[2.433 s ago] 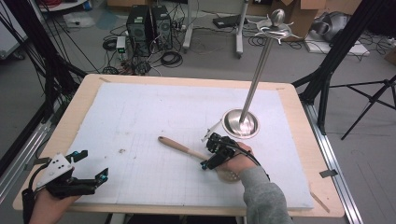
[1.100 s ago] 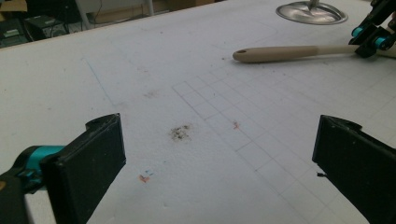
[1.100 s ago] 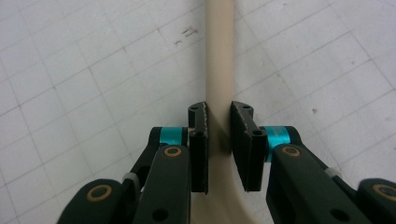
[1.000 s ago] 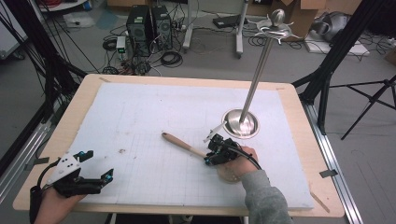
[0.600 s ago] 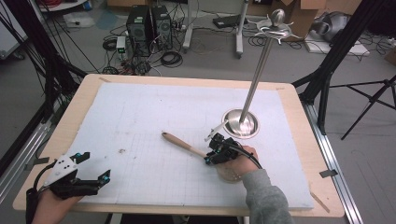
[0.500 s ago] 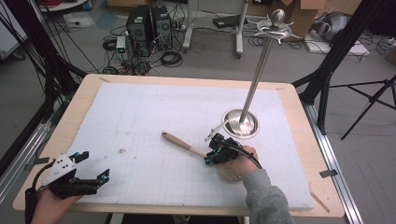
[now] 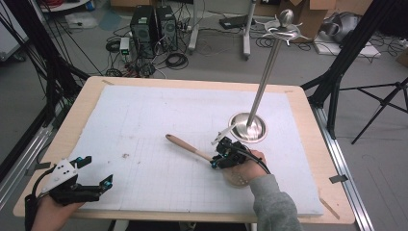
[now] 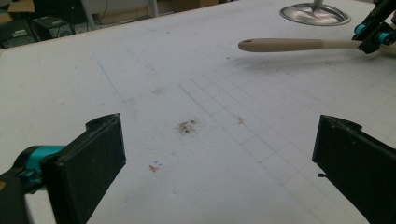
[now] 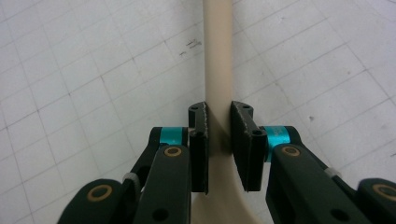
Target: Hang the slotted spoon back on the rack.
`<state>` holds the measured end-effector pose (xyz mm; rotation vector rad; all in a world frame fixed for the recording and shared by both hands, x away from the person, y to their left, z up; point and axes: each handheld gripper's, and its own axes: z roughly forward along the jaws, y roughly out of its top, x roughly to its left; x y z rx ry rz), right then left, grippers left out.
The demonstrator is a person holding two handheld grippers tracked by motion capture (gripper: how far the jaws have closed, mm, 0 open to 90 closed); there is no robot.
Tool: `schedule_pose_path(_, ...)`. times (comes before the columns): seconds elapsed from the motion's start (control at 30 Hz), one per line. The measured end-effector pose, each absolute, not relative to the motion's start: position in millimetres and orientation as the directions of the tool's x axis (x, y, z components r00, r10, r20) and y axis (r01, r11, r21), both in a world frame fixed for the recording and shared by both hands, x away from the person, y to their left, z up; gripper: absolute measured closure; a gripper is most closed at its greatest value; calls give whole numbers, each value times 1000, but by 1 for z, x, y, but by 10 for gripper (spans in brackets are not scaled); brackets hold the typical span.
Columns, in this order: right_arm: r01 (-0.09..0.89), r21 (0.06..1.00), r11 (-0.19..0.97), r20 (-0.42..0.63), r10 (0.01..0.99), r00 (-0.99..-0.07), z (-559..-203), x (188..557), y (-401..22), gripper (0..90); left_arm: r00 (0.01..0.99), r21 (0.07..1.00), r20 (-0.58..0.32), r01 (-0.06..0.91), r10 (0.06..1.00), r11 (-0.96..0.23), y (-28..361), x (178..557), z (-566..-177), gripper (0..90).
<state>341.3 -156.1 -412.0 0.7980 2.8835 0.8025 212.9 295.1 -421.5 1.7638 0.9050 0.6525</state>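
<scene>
Right tongs (image 9: 219, 149) clamped, pointing down-left; left tongs (image 8: 219, 163) wide apart, low.

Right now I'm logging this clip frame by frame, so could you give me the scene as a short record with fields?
Held thing: wooden spoon, a beige handle widening toward the bowl
Right gripper: shut on the spoon's handle near the bowl
Left gripper: open, nothing between its jaws, at the near left corner
Spoon's free end: points up-left across the white gridded mat
Other thing: metal stand, round base and upright pole, just beyond the right gripper
Mat marks: small dark stain
</scene>
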Motion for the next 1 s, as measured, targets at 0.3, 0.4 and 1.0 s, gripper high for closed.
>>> schedule_pose_path(0.3,478,526,704,100,507,-856,-405,340,-166,777,571,939,23,269,821,-214,296,210,-419,28)
schedule_pose_path(0.4,488,537,688,106,519,-848,-402,339,-171,777,573,938,25,270,819,-217,295,211,-419,28)
schedule_pose_path(1.0,484,608,629,108,539,-836,-385,335,-203,778,575,942,27,260,818,-214,294,208,-417,28)
